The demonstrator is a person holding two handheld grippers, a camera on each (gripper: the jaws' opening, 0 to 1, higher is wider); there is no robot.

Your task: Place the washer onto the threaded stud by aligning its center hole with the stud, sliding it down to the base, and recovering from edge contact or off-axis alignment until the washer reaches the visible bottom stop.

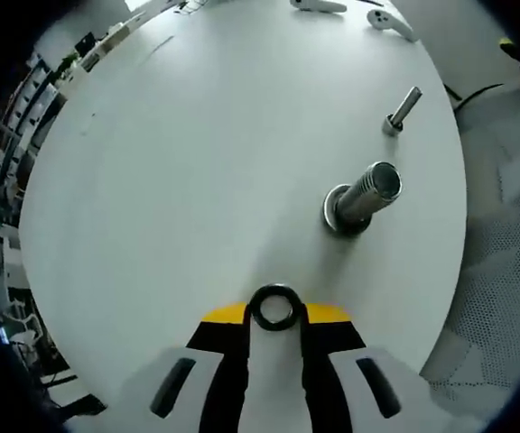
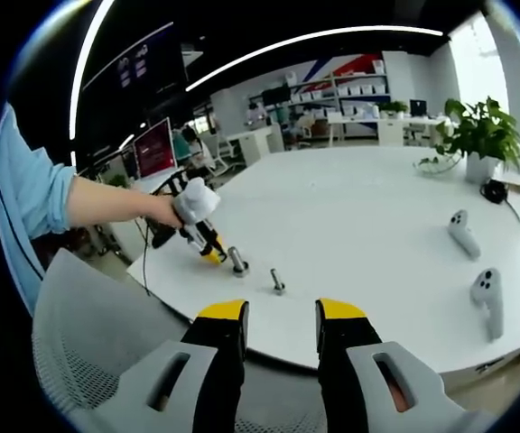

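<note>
We hold the washer [image 1: 274, 308] clamped in the left gripper [image 1: 274, 317] jaws; the threaded stud [image 1: 365, 197] stands ahead and rightward, apart. Right gripper [image 2: 281, 314] jaws gape, empty, farther off.

Glossy metal stud [image 1: 366, 195] on smooth matt table [image 1: 197, 162].

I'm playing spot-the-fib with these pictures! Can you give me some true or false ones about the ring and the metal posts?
1. The left tongs hold the washer. True.
2. The washer is already on the big threaded stud. False: it is apart from the stud, between the tongs' tips.
3. A smaller bolt stands beyond the stud. True.
4. The right tongs grip a bolt. False: they are open and hold nothing.
5. The table is black. False: it is white.
</note>
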